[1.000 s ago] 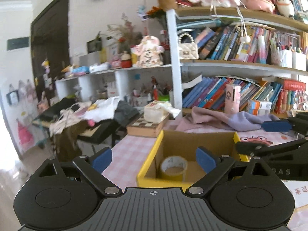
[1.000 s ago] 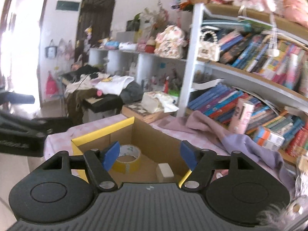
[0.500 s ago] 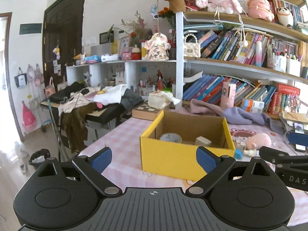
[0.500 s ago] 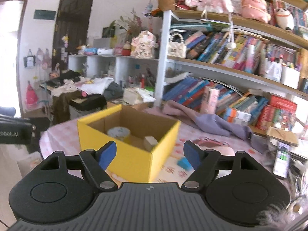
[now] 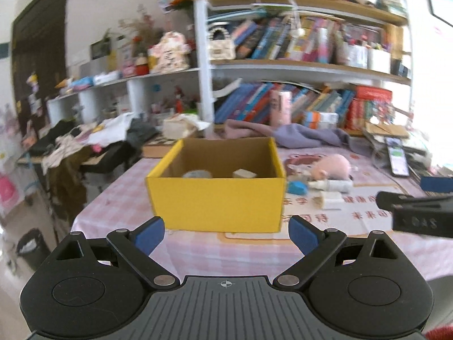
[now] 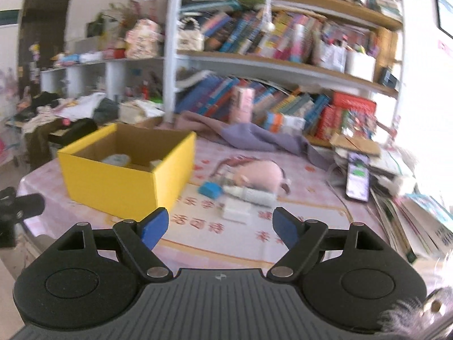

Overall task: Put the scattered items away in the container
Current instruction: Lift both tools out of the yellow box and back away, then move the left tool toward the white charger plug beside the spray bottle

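Pink checked tablecloth (image 5: pixel 119 189), yellow box (image 5: pixel 218 201), cluttered bookshelves (image 6: pixel 283 65) behind.

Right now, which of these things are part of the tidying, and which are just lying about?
Job: yellow box, blue block, white tube, white packet, pink plush.

Lying about: phone, purple cloth, books.

Bare worktop (image 6: pixel 226 243) lies open in front, yellow box (image 6: pixel 119 182) walls off the left, small items (image 6: pixel 240 195) clustered just beside it.
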Available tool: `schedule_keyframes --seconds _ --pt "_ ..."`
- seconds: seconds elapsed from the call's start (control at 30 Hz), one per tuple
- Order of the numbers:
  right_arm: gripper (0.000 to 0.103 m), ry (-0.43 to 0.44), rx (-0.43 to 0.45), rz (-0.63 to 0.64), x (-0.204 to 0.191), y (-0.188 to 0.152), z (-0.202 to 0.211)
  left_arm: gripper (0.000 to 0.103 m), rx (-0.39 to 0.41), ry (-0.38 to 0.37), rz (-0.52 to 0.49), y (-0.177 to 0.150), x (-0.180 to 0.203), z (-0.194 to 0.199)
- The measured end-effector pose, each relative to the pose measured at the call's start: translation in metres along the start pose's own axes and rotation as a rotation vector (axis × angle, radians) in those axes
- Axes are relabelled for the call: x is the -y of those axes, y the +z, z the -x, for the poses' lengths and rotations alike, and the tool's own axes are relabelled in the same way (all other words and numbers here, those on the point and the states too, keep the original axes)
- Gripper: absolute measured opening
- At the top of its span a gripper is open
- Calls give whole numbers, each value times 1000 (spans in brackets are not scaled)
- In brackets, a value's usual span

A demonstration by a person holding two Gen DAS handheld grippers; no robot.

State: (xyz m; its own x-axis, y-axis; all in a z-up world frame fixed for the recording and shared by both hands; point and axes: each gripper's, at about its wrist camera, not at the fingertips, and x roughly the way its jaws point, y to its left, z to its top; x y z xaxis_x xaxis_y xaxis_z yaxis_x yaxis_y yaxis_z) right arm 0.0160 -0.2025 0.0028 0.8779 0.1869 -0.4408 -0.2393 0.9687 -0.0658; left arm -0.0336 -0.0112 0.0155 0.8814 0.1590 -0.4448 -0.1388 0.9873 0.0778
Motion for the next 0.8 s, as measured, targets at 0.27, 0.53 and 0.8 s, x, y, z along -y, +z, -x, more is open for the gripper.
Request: schedule_keyframes --seconds 0.27,0.53,0.8 --pt "81 -34 -8 7 10 -4 2 96 -19 -60 -37 2 17 -11" --pt "83 -103 -34 -96 44 -8 3 96 -39 -137 -87 4 35 -22" --pt "83 -95 -85 -75 48 -10 0 96 -96 -211 -115 3 56 -36"
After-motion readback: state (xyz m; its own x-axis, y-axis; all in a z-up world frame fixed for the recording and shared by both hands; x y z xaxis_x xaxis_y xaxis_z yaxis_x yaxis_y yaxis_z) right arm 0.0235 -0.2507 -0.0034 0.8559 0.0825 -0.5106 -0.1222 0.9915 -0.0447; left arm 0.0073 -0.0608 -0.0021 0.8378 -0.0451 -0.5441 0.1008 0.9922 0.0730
